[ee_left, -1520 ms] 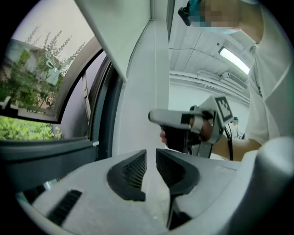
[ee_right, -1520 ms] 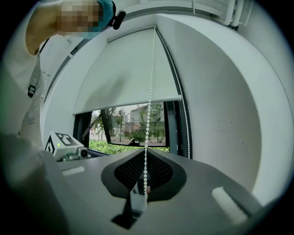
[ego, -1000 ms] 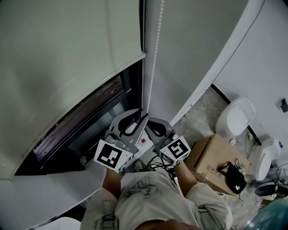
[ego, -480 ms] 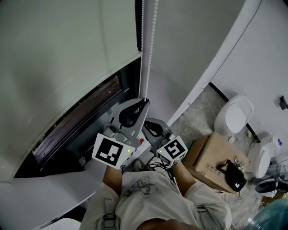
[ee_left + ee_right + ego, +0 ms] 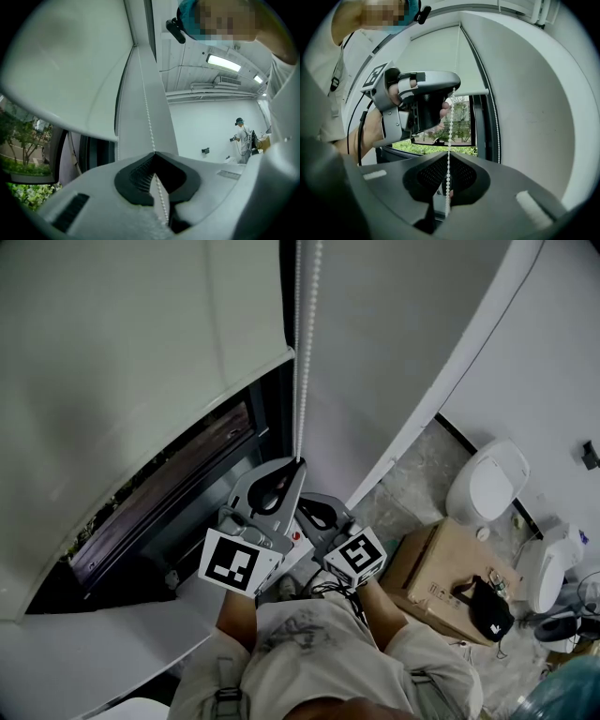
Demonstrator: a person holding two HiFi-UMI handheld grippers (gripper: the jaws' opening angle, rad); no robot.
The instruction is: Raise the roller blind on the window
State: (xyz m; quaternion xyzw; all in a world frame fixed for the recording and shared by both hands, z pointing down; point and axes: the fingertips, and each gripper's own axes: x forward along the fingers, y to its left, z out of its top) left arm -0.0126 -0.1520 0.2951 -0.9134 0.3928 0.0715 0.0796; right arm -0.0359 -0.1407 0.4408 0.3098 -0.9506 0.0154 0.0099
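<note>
The pale roller blind [image 5: 141, 343] covers most of the window, and its bottom bar [image 5: 474, 93] hangs above a dark open strip [image 5: 159, 507]. Trees show through the glass [image 5: 457, 117]. A white bead chain [image 5: 302, 352] runs down along the frame's right side. My left gripper [image 5: 300, 463] is the higher one and is shut on the chain [image 5: 146, 108], which runs into its closed tips [image 5: 153, 153]. Just below it, my right gripper [image 5: 302, 505] is shut on the same chain [image 5: 449, 140]. The left gripper [image 5: 457, 86] also shows in the right gripper view.
A grey wall [image 5: 403, 334] stands right of the window, with a white sill [image 5: 112, 634] below. On the floor to the right are a toilet [image 5: 487, 486], a cardboard box [image 5: 436, 573] and a black bag [image 5: 487, 610]. A person [image 5: 241, 133] stands far off.
My left gripper rose along the chain and went from open to shut on it, then dropped slightly. The right gripper stayed low on the chain.
</note>
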